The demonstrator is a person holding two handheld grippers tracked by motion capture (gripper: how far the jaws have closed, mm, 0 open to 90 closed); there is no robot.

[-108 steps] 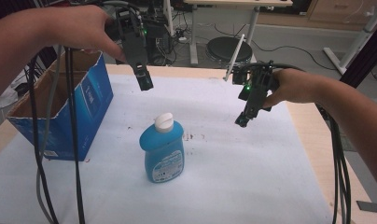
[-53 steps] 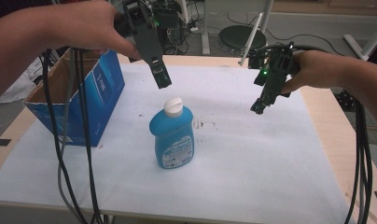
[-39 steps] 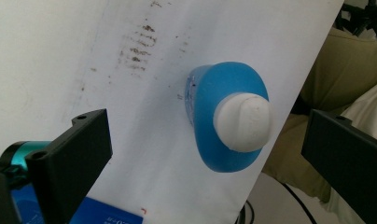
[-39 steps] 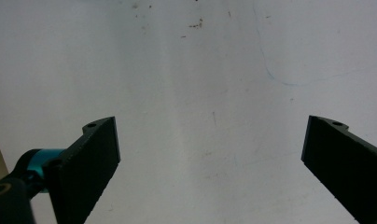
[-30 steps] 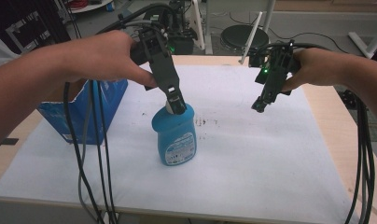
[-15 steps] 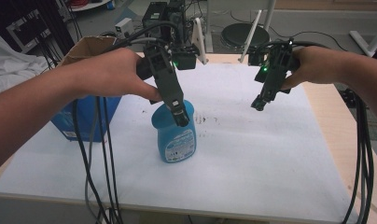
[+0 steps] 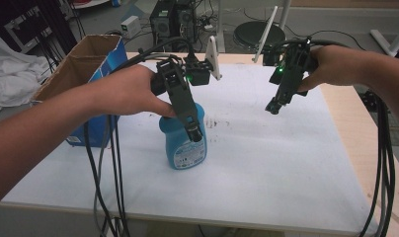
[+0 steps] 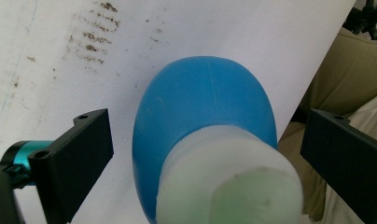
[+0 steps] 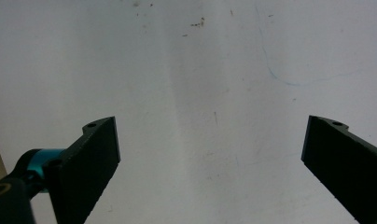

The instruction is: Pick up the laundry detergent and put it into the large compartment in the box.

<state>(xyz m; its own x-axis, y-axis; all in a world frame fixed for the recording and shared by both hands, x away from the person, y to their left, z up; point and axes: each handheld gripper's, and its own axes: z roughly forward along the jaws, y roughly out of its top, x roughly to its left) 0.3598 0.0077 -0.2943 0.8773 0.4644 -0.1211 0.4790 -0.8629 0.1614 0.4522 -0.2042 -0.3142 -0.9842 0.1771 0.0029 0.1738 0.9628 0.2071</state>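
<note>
Blue bottle (image 7: 185, 143) stands upright near the middle of the white table (image 7: 266, 168), label facing the person. What it holds cannot be told; its walls are opaque. White cap (image 8: 228, 182) is on.

Left gripper (image 7: 194, 132) is angled down over the bottle from the upper left, its tips at the bottle's neck and shoulder in the high view. In the left gripper view the jaws stand wide apart, one on each side of the cap, neither touching it; the cap and blue shoulder sit between them, close to the camera. Left hand (image 7: 131, 91) is wrapped around the gripper body.

Right gripper (image 7: 272, 106) is held in the air over the right part of the table, well apart from the bottle, tips pointing down and to the left. In the right gripper view its jaws are spread wide with only bare table surface between them. Right hand (image 7: 336, 64) grips its body.

Cardboard box (image 7: 81, 74) with blue sides sits at the left edge of the table, top flaps open; its inside is hidden from this angle, contents cannot be told.

Dark smudges (image 7: 218, 123) mark the table just right of the bottle. Cables (image 7: 106, 173) hang from the left gripper over the near table edge.
</note>
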